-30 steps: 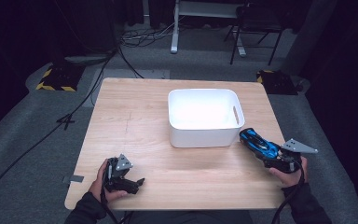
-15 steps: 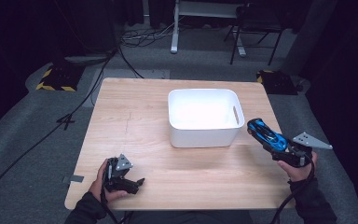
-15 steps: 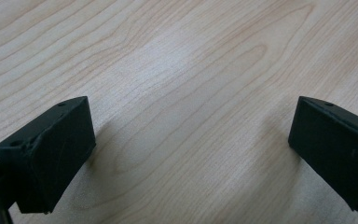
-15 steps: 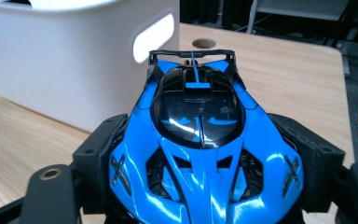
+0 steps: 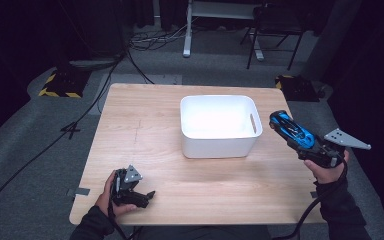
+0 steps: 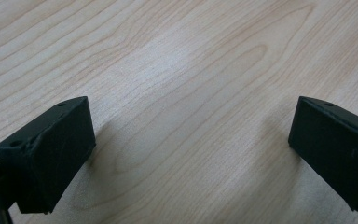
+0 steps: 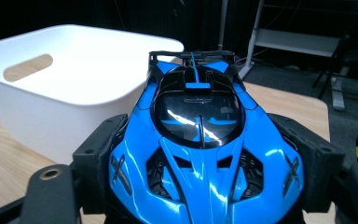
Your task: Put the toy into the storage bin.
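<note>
From the high view, my right gripper (image 5: pixel 285 127) holds a blue toy sports car (image 5: pixel 292 131) in the air just right of the white plastic bin (image 5: pixel 219 126), which sits at the middle of the wooden table (image 5: pixel 145 130). My left gripper (image 5: pixel 145 196) rests low on the near left part of the table, well apart from the bin.

In the left gripper view, my two black jaws stand wide apart over bare wood grain with nothing between them, so that gripper is open and idle.

In the right gripper view, my jaws are clamped on both flanks of the blue toy sports car (image 7: pixel 200 154), its rear wing pointing toward the white plastic bin (image 7: pixel 70 79), whose wall with its slot handle lies ahead and to the left.

I judge the step in hand to be carrying the car over the rim and into the bin. To do it well I should keep the squeeze even on the slick, curved body, bring the car above the rim before moving left, lower it close to the bin's floor, and only then part my jaws.
</note>
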{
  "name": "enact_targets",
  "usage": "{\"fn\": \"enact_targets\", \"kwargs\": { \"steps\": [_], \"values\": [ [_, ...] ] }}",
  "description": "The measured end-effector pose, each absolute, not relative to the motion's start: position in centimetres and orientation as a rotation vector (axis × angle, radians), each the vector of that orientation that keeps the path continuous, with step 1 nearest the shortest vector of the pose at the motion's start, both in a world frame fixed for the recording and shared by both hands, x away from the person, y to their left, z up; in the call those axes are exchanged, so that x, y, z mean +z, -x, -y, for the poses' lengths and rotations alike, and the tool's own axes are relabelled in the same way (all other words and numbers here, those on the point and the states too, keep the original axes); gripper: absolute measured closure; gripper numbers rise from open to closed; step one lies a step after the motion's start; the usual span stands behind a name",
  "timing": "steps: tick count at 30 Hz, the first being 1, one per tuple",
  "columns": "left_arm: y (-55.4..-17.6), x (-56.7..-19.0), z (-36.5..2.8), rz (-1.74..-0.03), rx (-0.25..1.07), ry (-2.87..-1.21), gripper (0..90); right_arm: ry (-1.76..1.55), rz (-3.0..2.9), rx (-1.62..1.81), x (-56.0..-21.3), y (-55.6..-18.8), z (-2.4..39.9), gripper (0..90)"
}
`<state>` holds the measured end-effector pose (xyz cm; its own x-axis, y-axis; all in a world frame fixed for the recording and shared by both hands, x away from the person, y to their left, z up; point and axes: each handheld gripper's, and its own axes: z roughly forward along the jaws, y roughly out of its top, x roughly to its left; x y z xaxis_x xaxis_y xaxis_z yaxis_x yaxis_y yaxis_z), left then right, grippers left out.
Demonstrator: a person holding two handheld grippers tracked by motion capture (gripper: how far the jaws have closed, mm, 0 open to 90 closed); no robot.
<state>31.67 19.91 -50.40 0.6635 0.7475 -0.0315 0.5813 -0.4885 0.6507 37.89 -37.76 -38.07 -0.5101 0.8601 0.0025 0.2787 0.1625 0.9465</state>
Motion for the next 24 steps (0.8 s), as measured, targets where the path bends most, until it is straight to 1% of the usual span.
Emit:
{"fn": "enact_targets", "kwargs": {
  "steps": [10, 24],
  "values": [
    [-31.7, -50.4, -19.9, -1.022, 0.338, -2.239, 0.6, -1.000, -1.869, 1.376, -35.1, -38.8, 36.5, 24.6],
    [-31.7, -50.4, -19.9, -1.022, 0.340, -2.237, 0.6, -0.917, -1.917, 1.378, -33.3, -40.0, 33.4, 24.6]
  ]
}}
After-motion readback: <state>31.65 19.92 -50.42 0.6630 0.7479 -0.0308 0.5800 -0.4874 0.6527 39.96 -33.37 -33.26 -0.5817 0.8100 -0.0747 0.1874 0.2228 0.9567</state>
